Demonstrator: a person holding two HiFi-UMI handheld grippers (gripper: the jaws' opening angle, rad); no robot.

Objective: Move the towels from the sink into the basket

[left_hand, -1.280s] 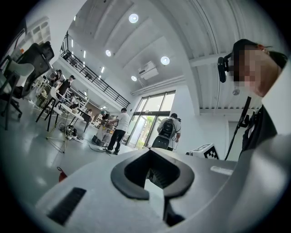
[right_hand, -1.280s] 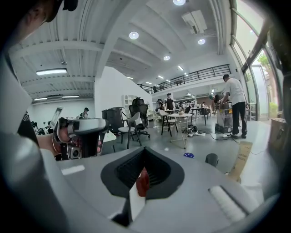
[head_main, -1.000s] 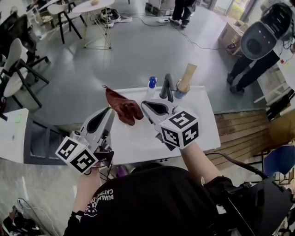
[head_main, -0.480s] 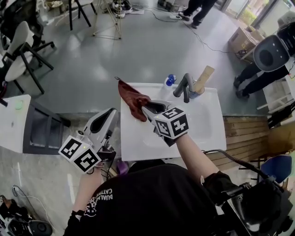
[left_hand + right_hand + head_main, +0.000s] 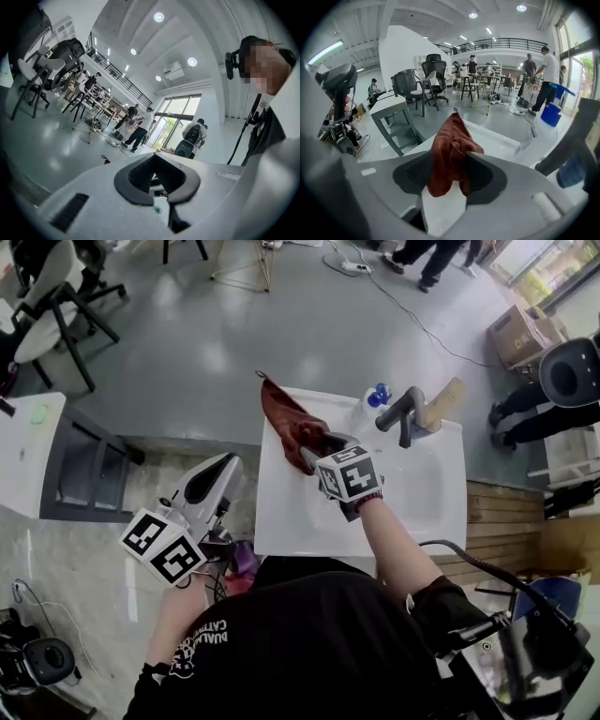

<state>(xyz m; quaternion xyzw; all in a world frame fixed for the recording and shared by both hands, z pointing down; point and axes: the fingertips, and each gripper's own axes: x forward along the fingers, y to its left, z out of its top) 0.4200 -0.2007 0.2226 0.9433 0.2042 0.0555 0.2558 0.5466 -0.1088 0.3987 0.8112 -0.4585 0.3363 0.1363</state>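
Rust-red towel (image 5: 289, 421) lies bunched along the left rim of the white sink (image 5: 281, 521), reaching to its far left corner. Its near end sits between the jaws of our right gripper (image 5: 317, 448) — they are opening wide, the cloth loose between the pads. Beyond it stand the dark faucet (image 5: 403, 411) and a blue-capped bottle (image 5: 377, 397). Our left gripper (image 5: 225, 465) hangs off the sink's left side, its jaws closed tip to tip on nothing.

A towel (image 5: 292, 423) lies across the far left corner of the sink (image 5: 281, 521), left of the faucet (image 5: 401, 411) and bottle (image 5: 377, 397) at its back edge.
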